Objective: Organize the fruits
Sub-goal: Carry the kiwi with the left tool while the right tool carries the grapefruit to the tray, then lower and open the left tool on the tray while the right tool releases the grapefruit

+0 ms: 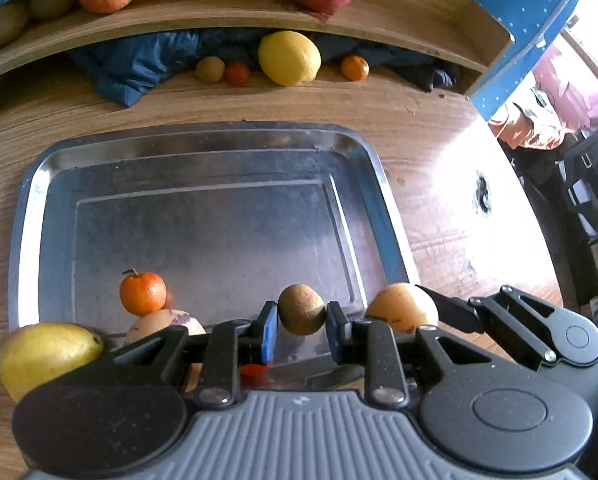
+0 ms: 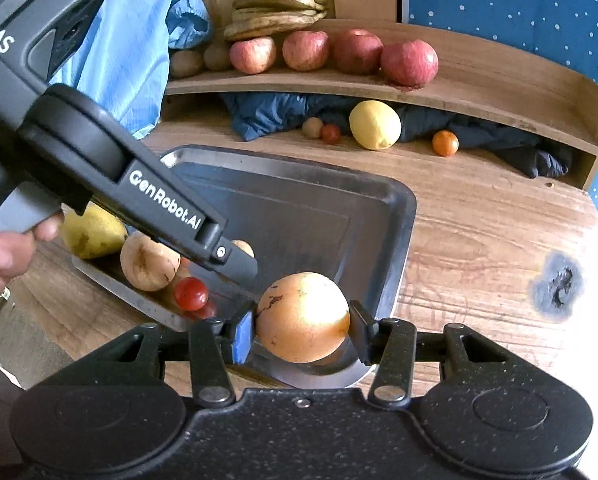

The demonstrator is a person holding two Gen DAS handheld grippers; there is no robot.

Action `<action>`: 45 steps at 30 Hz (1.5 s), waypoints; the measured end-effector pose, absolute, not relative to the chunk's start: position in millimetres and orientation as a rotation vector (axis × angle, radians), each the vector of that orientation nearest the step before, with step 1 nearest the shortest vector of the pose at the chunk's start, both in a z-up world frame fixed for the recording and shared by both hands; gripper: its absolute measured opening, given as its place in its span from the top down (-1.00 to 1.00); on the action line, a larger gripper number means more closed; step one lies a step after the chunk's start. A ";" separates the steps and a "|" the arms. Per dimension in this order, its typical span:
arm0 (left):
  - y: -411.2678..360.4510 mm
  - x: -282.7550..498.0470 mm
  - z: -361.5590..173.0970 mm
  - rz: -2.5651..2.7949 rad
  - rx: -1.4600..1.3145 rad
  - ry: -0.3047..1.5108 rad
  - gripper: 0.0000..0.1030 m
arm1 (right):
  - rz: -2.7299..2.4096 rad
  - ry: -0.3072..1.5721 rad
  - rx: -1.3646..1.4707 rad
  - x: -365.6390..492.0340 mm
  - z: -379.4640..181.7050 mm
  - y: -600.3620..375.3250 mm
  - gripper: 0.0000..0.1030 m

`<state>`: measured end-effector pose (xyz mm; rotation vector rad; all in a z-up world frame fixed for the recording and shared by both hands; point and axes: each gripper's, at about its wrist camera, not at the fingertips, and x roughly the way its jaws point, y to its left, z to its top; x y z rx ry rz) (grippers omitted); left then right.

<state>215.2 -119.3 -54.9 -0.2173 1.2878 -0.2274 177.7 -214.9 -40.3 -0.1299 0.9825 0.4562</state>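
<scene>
Left gripper (image 1: pixel 301 326) pinches a small brown kiwi (image 1: pixel 301 309) between its pads, jaws drawn in narrow to suit so little a fruit; right gripper (image 2: pixel 302 336) clasps a much larger tan-orange round fruit (image 2: pixel 303 317), its jaws set wider to span it, one blue pad and one black pad pressed to opposite flanks. Both loads hang over the near edge of the steel tray (image 1: pixel 31 216) on the wooden worktop (image 1: pixel 439 168), apparently on their way to join the fruit gathered there; a mandarin (image 1: pixel 143 293) with its stalk up, a pale round fruit (image 2: pixel 150 261), a cherry tomato (image 2: pixel 191 293) and a yellow pear (image 2: pixel 91 232) crowd the tray's near end, the pear seemingly resting at the rim, while the far stretch of the tray lies bare, which suggests it is being filled from the front. A bare hand (image 2: pixel 3 264) grips the left tool's handle. Loose pieces await collection near the back of the worktop: a lemon (image 1: pixel 289 58), a second kiwi (image 1: pixel 210 68), a small red tomato (image 1: pixel 237 73) and a small orange (image 1: pixel 355 68), lying against dark blue cloth (image 1: pixel 139 64) beneath a wooden shelf (image 2: pixel 499 80); the shelf carries red apples (image 2: pixel 409 62) in a row with bananas (image 2: pixel 279 6) behind, seemingly sorted by kind.
</scene>
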 end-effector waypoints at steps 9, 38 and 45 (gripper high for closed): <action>-123.9 215.6 -58.2 -0.226 -0.188 1.321 0.46 | 0.463 0.986 -0.135 179.0 -41.5 -216.5 0.03; -126.6 215.4 -68.7 -0.204 -0.191 1.368 0.45 | 0.493 1.014 -0.171 179.5 -48.4 -215.6 0.03; -124.7 216.0 -70.1 -0.193 -0.203 1.370 0.45 | 0.495 1.021 -0.181 181.7 -52.1 -215.1 0.03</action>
